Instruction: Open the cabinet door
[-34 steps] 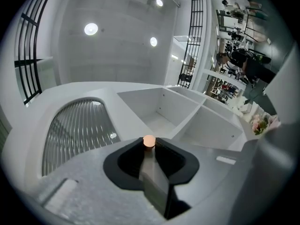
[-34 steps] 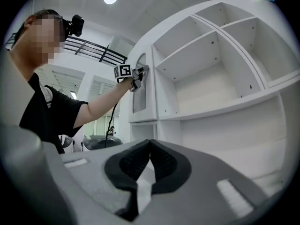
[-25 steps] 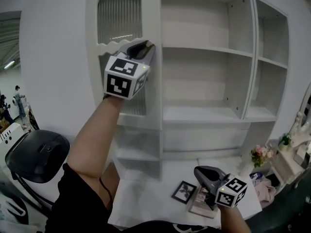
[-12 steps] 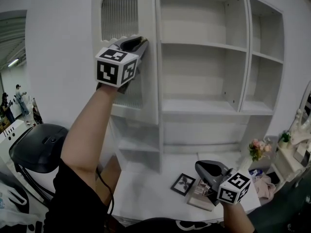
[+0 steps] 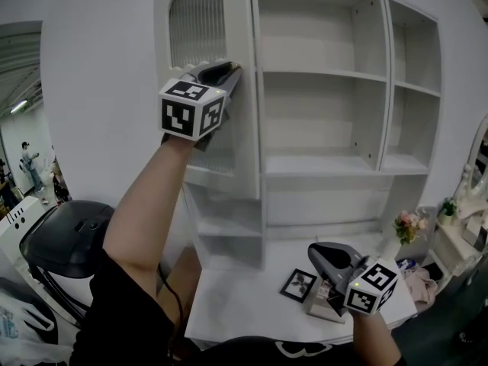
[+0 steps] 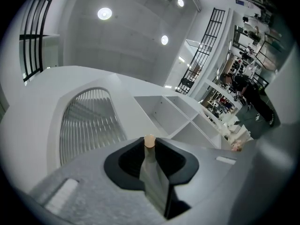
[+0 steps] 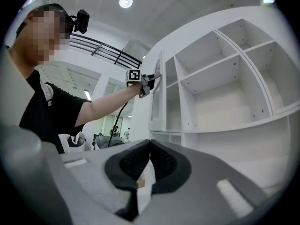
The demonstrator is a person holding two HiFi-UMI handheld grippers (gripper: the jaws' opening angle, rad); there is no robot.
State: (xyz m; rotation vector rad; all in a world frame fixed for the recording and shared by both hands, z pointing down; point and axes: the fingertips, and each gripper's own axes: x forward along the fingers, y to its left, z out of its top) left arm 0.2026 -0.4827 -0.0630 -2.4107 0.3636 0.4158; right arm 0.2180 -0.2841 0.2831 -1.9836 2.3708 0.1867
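We have the left gripper (image 5: 231, 70) clamped on the small pale knob (image 6: 149, 140) at the free edge of the cabinet door (image 5: 242, 139). The door stands swung out from the white shelves (image 5: 335, 75) on its right (the right gripper view shows it nearly edge-on). To finish well, we judge the pull should follow the door's arc about its far, hinged edge. The wrist should turn with the panel rather than drag straight, because so small a knob could slip from the pads.

The right gripper (image 7: 150, 144) hangs low, below and right of the door, its jaws pressed together on nothing. Below the door lies a desk top (image 5: 236, 296) with a picture frame (image 5: 298, 285), and flowers (image 5: 410, 224) stand further right. A black chair (image 5: 65, 239) sits below and left of the door. It could crowd our elbow as the door swings that way.
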